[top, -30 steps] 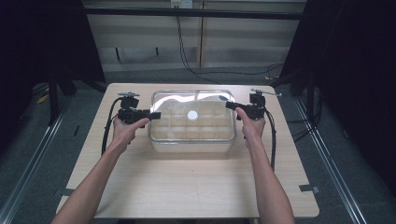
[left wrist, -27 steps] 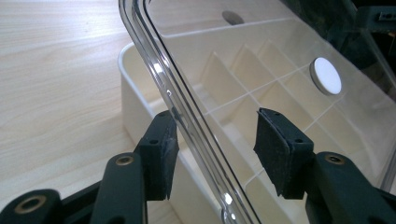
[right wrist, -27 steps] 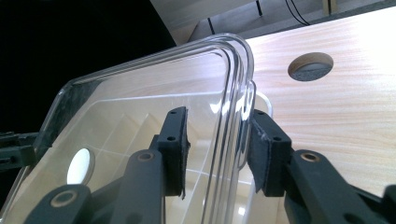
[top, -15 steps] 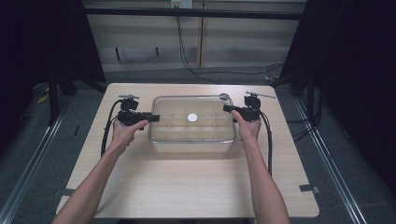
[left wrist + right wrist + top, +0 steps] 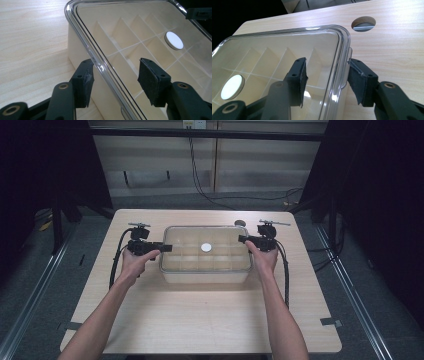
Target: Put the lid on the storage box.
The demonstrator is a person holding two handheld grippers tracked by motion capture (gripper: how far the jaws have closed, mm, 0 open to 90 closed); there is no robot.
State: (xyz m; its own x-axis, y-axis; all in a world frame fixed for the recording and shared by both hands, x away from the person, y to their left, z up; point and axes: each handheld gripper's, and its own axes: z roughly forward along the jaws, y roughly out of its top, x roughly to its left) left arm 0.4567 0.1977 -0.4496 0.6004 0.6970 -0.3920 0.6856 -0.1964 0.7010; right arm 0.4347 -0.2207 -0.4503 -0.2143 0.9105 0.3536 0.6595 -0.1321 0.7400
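The left gripper (image 5: 161, 248) sits at the left end of the box (image 5: 205, 270), its jaws spread apart and straddling the rim of the clear lid (image 5: 190, 242). From the left gripper view (image 5: 113, 75), one pad (image 5: 86, 82) is outside the rim, just beside it or barely brushing it, and the other hangs above the lid's top with a gap under it, so nothing is pinched there. Those jaws have just been opening, with the lid's edge between them.

The right gripper (image 5: 244, 240) stands at the box's right end in the same way. In the right gripper view (image 5: 326, 77), one pad (image 5: 298, 80) is over the lid and the other is outside the rim, close to the corner flange; I cannot tell whether it touches. These jaws too have just been opening, and the lid's edge lies loose between them.

The lid lies flat on the box, closing it. Through it you see a grid of dividers (image 5: 130, 47), and a small white disc (image 5: 206, 247) sits near the lid's middle. The box stands on the far half of the table (image 5: 200, 320), about midway across, between the two hands. A round hole (image 5: 240, 223) in the tabletop is just beyond the box's far right corner. Black cables (image 5: 286, 275) trail from both grippers back along the forearms.
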